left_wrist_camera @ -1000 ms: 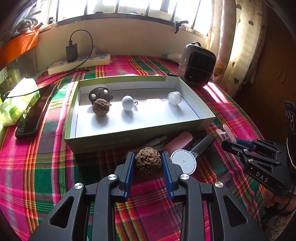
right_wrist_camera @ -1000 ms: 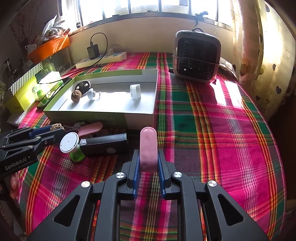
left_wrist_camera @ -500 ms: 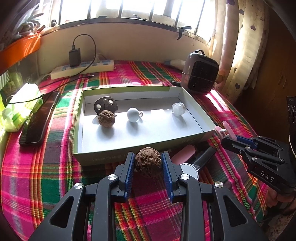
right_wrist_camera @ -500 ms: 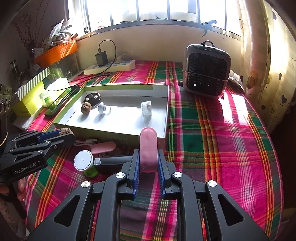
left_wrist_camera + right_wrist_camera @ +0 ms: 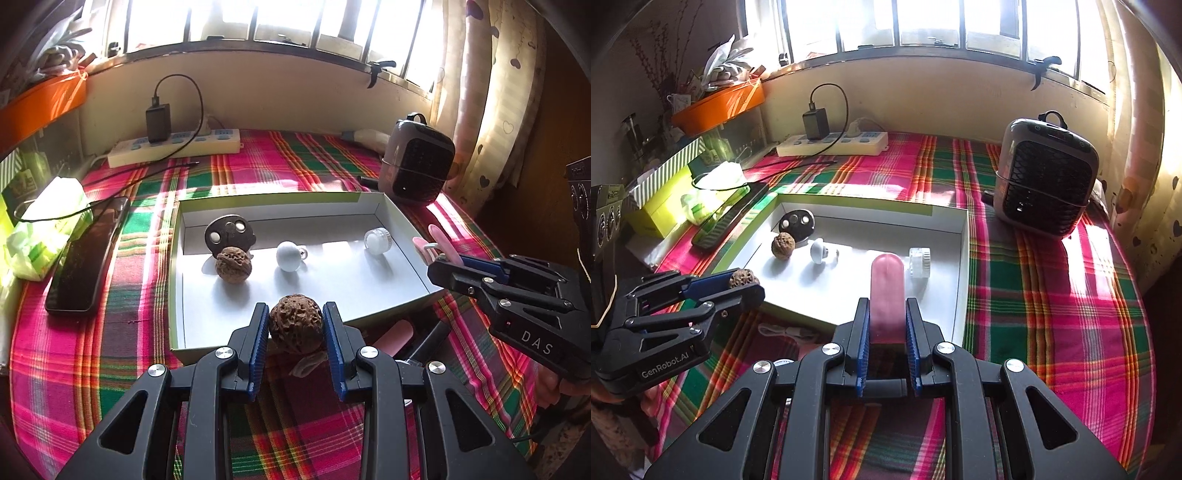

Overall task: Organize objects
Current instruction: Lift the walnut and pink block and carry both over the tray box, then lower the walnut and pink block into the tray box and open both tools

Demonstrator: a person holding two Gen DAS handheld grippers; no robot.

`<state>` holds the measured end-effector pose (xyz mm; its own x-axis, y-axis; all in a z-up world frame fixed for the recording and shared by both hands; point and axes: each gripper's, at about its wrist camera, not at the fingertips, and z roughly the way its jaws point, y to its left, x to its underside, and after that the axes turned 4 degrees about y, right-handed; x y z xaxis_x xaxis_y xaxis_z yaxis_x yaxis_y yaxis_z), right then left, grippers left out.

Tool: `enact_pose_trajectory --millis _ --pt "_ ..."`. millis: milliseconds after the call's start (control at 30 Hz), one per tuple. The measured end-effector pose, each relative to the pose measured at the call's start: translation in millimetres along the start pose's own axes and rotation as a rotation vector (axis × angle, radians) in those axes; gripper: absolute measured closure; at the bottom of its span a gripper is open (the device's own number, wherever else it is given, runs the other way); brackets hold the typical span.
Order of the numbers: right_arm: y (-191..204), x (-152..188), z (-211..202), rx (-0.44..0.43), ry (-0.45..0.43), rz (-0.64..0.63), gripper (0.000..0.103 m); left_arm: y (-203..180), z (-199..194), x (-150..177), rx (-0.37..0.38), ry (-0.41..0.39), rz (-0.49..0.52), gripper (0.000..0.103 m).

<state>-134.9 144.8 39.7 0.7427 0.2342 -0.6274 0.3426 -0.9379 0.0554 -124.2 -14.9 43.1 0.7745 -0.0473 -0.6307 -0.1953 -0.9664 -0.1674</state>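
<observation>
My left gripper [image 5: 295,328] is shut on a brown walnut [image 5: 295,323], held over the near edge of the shallow white box [image 5: 406,236]. My right gripper [image 5: 887,325] is shut on a pink rounded stick [image 5: 887,291], raised above the box's [image 5: 962,266] near right corner. Inside the box lie a second walnut [image 5: 233,264], a dark key fob [image 5: 229,233], a white knob [image 5: 289,256] and a small clear jar [image 5: 376,240]. In the left wrist view the right gripper [image 5: 437,258] shows at the right with the pink stick [image 5: 441,243].
Another pink stick [image 5: 395,334] and a black-handled tool [image 5: 428,341] lie on the plaid cloth in front of the box. A dark phone [image 5: 88,258] and tissue pack [image 5: 44,229] sit left. A small heater [image 5: 1045,181] stands at the back right, a power strip [image 5: 833,144] by the wall.
Both grippers have risen and moved forward toward the box, each keeping its object. The walnut now hangs over the box's near edge; the pink stick overlaps the box floor.
</observation>
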Motion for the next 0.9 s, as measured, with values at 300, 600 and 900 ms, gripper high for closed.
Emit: enact_pose_trajectory --millis 300,600,900 --pt "6 -23 13 -0.005 0.001 -0.026 0.084 9 11 -9 -0.005 0.005 -0.014 0.075" --pt "8 -38 36 -0.009 0.037 -0.042 0.084 18 24 -18 -0.015 0.015 -0.027 0.075" --pt "13 -56 58 -0.006 0.071 -0.076 0.084 20 40 -29 -0.026 0.029 -0.025 0.075"
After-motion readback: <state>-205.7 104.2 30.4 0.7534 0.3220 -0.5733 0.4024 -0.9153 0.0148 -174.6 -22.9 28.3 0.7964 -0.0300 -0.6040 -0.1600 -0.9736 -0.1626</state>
